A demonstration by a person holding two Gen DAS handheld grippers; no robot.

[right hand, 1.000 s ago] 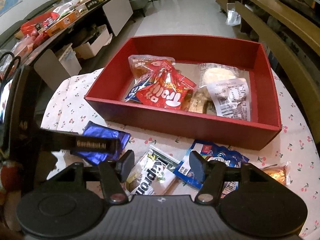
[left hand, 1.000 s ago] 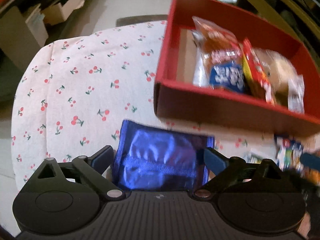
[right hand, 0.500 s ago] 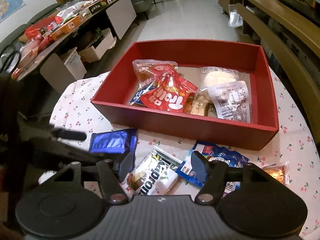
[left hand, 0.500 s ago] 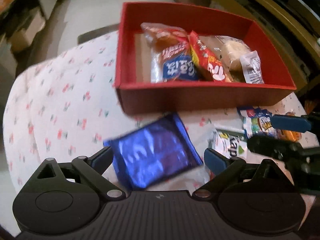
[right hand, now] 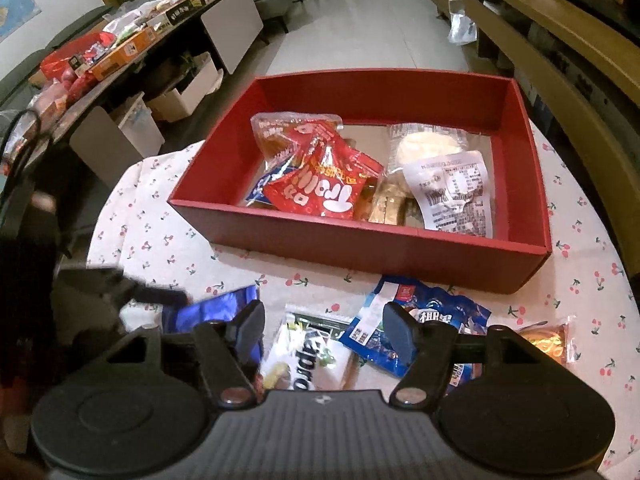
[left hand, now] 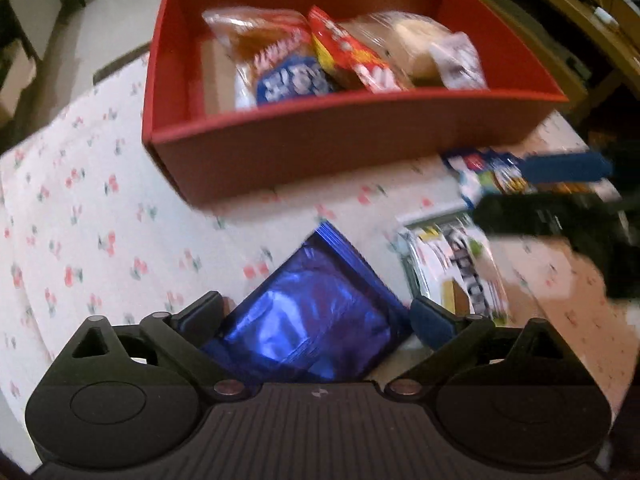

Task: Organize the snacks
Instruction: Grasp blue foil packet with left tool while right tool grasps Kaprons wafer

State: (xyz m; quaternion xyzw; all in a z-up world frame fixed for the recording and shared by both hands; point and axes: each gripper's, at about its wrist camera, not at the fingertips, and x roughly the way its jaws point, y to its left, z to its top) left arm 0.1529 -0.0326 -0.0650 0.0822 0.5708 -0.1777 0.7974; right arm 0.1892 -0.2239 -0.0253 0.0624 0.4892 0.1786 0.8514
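A red box on the cherry-print tablecloth holds several snack packets, among them a red gummy bag. In front of the box a blue foil packet lies slantwise on the cloth between the fingers of my left gripper, which stands open around it. My right gripper is open just above a white packet. Its right fingertip hangs over a blue cookie bag.
An orange snack in a clear wrapper lies at the table's right. The round table's edge curves close by on the left. Beyond are a cluttered sideboard, white bins and a wooden bench.
My left gripper has rolled and shifted toward the right gripper, so the blue packet went from square between its fingers to slantwise. My right gripper's fingers have spread a little wider.
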